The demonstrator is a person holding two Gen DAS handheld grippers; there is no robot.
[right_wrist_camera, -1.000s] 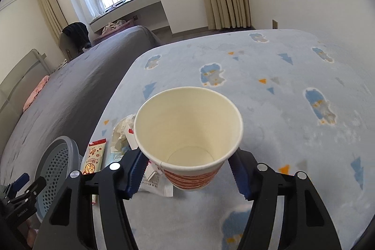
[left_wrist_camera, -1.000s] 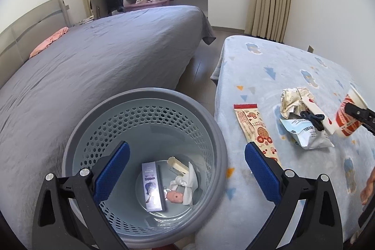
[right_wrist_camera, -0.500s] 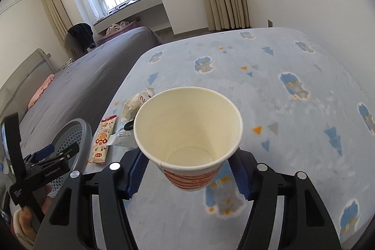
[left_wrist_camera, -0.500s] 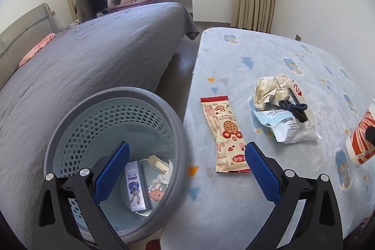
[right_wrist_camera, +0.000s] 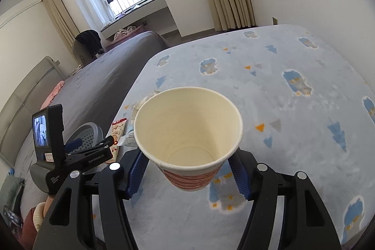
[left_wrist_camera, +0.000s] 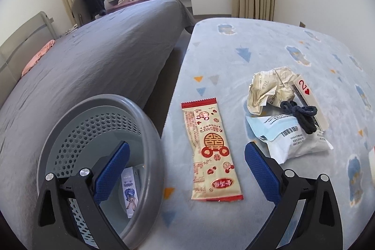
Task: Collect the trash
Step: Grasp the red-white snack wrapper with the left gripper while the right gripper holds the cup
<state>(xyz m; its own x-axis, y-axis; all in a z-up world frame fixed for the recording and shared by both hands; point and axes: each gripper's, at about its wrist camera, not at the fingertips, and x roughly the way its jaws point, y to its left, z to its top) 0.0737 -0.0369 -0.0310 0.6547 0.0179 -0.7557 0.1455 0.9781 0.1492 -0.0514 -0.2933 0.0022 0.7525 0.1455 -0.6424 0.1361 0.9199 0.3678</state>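
Note:
My right gripper [right_wrist_camera: 188, 173] is shut on an empty paper cup [right_wrist_camera: 188, 130] with red bands, held upright above the light blue bed cover [right_wrist_camera: 293, 109]. In the left wrist view a red and cream snack wrapper [left_wrist_camera: 211, 154] lies flat on that cover. My left gripper [left_wrist_camera: 185, 168] hangs open just above the wrapper's near end, with nothing between its fingers. Further right sit a crumpled paper ball [left_wrist_camera: 271, 90], a white and blue packet [left_wrist_camera: 293, 139], a dark cord [left_wrist_camera: 300, 114] and a playing card box [left_wrist_camera: 307, 95]. The grey perforated bin [left_wrist_camera: 98, 132] stands at the lower left with a small box inside.
A grey bed [left_wrist_camera: 93, 57] runs along the left, with a narrow floor gap between it and the blue cover. The left handheld gripper [right_wrist_camera: 70, 149] shows at the left of the right wrist view, beside the bin [right_wrist_camera: 88, 132]. Curtains and a window close the far wall.
My left gripper swung right, from over the bin to over the snack wrapper. My right gripper carried the cup to the right, away from the trash pile.

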